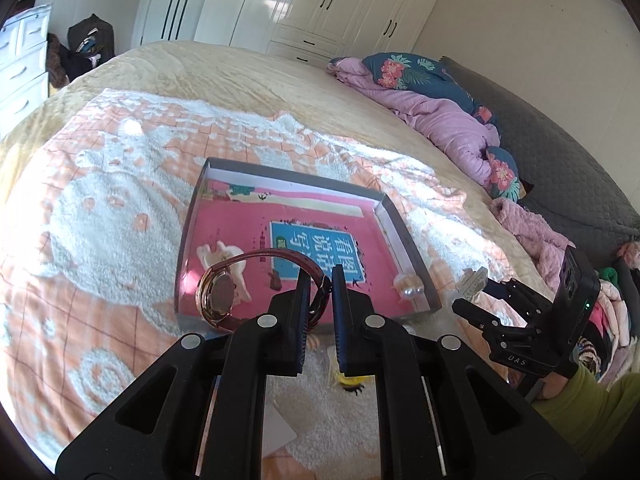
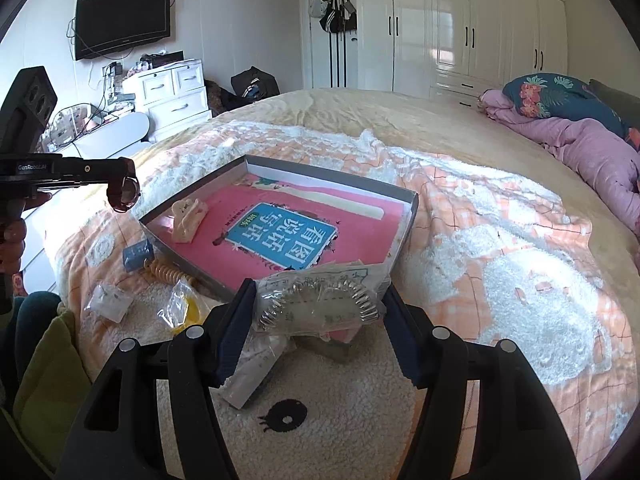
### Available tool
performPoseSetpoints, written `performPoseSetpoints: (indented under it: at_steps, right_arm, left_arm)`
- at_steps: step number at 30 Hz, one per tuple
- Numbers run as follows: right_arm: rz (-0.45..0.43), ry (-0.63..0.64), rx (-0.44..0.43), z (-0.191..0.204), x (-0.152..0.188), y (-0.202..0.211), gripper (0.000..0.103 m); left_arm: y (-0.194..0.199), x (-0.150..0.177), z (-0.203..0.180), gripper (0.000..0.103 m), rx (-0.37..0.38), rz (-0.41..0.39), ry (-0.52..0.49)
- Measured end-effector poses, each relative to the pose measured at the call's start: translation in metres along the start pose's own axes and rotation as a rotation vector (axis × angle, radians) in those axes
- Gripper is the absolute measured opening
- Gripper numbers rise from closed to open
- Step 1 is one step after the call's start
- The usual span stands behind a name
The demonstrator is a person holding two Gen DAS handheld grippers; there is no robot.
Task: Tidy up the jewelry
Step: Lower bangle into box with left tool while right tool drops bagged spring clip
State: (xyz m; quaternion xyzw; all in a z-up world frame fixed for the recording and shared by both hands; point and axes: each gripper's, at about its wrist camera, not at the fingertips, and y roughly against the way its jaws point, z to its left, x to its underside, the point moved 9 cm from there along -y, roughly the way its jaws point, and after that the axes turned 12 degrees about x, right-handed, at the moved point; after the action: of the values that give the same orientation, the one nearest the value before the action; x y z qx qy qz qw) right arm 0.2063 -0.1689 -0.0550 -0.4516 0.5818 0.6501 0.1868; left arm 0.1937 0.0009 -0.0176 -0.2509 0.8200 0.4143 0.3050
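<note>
My left gripper (image 1: 320, 284) is shut on the red strap of a rose-gold wristwatch (image 1: 218, 294) and holds it above the near edge of a grey shallow box (image 1: 404, 236) with a pink book lying in it. The watch also shows in the right wrist view (image 2: 126, 194). My right gripper (image 2: 318, 308) is open, with a clear bag holding a silver bracelet (image 2: 320, 304) between its fingers at the box's near corner (image 2: 412, 208). A cream hair clip (image 2: 186, 218) lies in the box. Pearl earrings (image 1: 412, 290) rest by the box's right corner.
The box sits on a peach and white blanket (image 2: 520, 280) on a bed. Beside the box lie a small blue box (image 2: 136, 254), an orange coil hair tie (image 2: 166, 272) and clear packets (image 2: 108, 300). Pink bedding (image 2: 592, 148) lies at the far right.
</note>
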Motion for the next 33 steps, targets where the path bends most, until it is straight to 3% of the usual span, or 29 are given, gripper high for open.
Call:
performPoseSetpoints:
  at_steps: [14,33]
  right_arm:
    - [-0.021,-0.025,0.033,-0.011,-0.024,-0.026,0.061]
    - [0.026,-0.019,0.050,-0.019,-0.029,-0.078,0.061]
  left_arm:
    - [-0.048,-0.015,-0.006,0.005,0.043,0.052,-0.026]
    - [-0.116,0.028,-0.008,0.007,0.058,0.242,-0.083]
